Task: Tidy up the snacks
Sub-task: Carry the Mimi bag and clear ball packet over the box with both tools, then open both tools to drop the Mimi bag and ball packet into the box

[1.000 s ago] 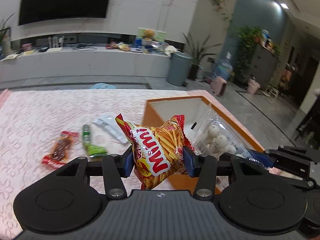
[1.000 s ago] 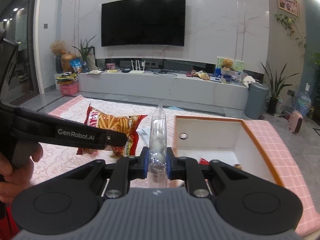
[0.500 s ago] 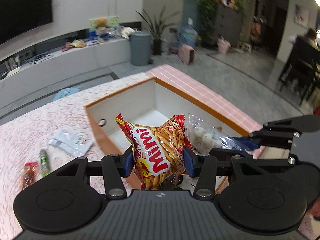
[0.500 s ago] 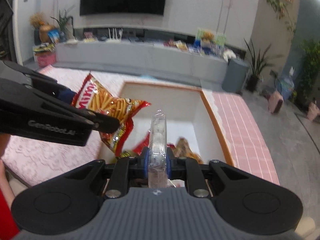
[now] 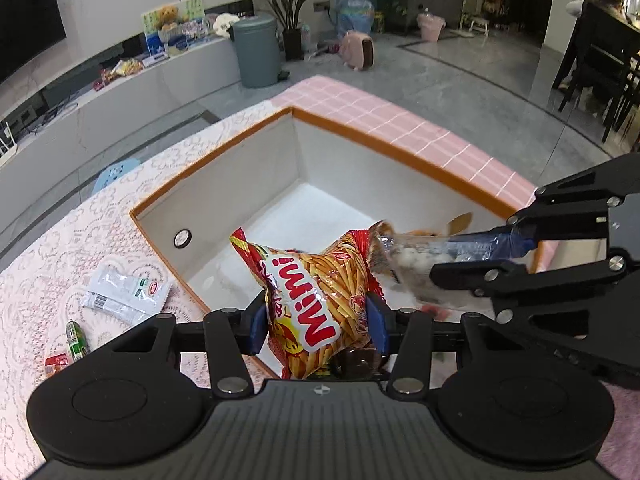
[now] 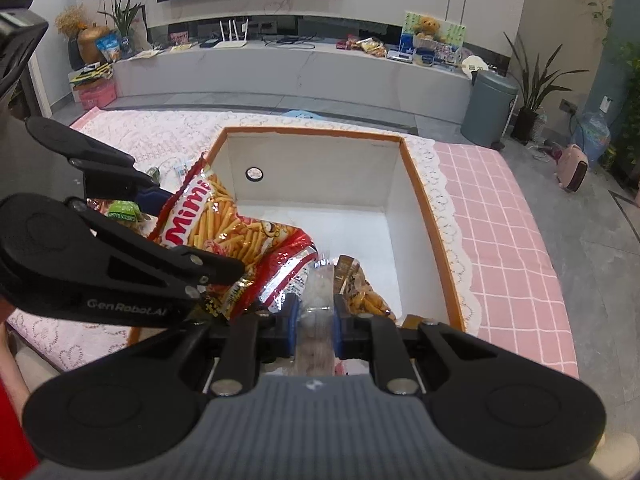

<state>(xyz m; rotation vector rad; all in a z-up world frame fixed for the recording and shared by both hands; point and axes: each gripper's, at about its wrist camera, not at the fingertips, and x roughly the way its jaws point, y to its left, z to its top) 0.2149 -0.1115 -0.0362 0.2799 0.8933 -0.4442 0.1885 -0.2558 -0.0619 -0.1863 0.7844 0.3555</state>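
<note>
The left gripper [image 5: 318, 328] pinches a chip bag [image 5: 316, 296], and the right gripper [image 6: 314, 326] pinches a clear bag of white balls [image 6: 316, 312]; both hang over the box [image 6: 424, 216]. Lower each before letting go, clear of the snacks already inside.

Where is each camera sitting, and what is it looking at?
Left wrist: rides the left gripper, looking down into the orange-rimmed box; its fingers pinch the Mimi bag.
Right wrist: rides the right gripper, facing the box and TV wall; it pinches the clear bag.
Shared: box, both bags, each other's gripper.
</note>
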